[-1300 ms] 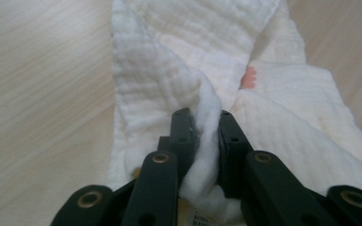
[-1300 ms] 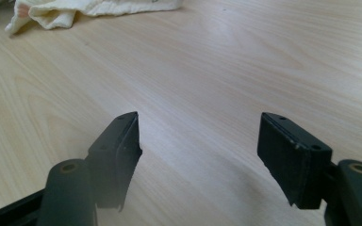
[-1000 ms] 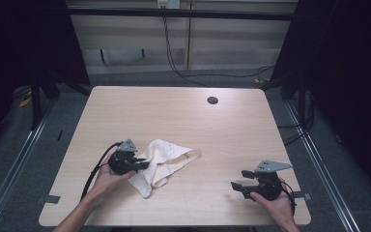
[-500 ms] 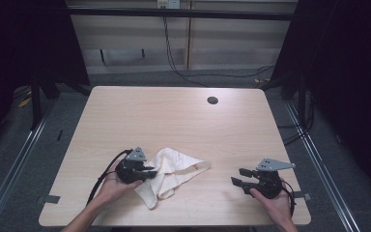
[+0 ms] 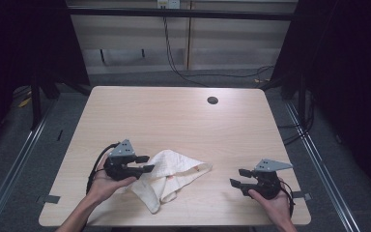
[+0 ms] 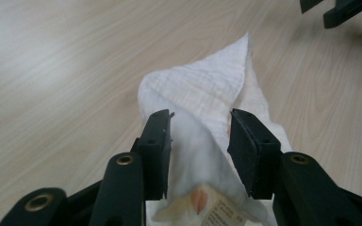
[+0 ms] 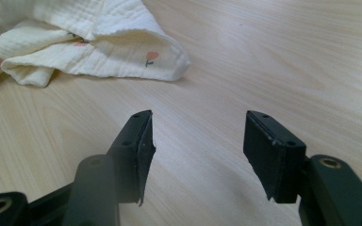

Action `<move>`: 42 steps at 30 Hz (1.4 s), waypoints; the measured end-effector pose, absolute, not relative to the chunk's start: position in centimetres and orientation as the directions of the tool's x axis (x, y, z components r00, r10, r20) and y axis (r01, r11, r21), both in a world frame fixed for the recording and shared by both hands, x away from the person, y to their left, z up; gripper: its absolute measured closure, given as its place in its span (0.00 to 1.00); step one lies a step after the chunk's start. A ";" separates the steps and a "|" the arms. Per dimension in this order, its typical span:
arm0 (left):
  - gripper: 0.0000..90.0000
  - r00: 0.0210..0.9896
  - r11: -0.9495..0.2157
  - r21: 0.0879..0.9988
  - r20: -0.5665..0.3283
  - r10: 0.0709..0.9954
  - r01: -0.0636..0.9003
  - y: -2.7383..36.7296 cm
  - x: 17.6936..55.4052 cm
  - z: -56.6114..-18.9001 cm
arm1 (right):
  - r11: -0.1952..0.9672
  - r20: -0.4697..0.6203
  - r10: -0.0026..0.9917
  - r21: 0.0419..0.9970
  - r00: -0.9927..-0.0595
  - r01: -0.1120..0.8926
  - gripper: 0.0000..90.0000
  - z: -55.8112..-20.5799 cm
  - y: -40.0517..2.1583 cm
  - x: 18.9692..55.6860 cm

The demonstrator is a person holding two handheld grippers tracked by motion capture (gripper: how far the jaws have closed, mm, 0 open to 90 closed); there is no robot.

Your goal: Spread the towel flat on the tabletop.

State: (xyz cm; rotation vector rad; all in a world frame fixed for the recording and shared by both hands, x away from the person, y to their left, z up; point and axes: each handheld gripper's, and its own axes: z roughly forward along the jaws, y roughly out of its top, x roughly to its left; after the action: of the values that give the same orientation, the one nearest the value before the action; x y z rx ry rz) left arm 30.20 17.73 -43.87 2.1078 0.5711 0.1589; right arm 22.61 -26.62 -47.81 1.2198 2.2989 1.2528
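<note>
Two grippers | left gripper (image 5: 145, 164) jaws just opening, cloth (image 5: 174, 175) loose between, ungripped | right gripper (image 5: 237, 177) parted, empty | risk: fold slips out, cloth bunches.

Light wooden table (image 5: 174, 116) with rounded corners and a dark round cable port (image 5: 212, 100) near its far right corner. Grey floor (image 5: 9, 145) with metal rails (image 5: 19, 159) along both sides. Pale back wall panels (image 5: 222, 48); black cables (image 5: 174, 63) hang down. Dark surroundings flank both sides.
</note>
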 end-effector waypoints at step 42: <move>0.84 0.928 -0.645 0.683 -0.141 0.344 0.343 18.0 29.7 -49.3 | 0.337 0.157 0.696 0.790 -0.701 0.512 0.54 -47.1 -21.4 27.0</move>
State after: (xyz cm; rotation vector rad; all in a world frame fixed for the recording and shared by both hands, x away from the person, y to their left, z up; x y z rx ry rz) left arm 29.71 17.98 -49.33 2.3196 0.4847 0.0021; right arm 27.01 -21.40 -47.07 1.0972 2.3905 1.2952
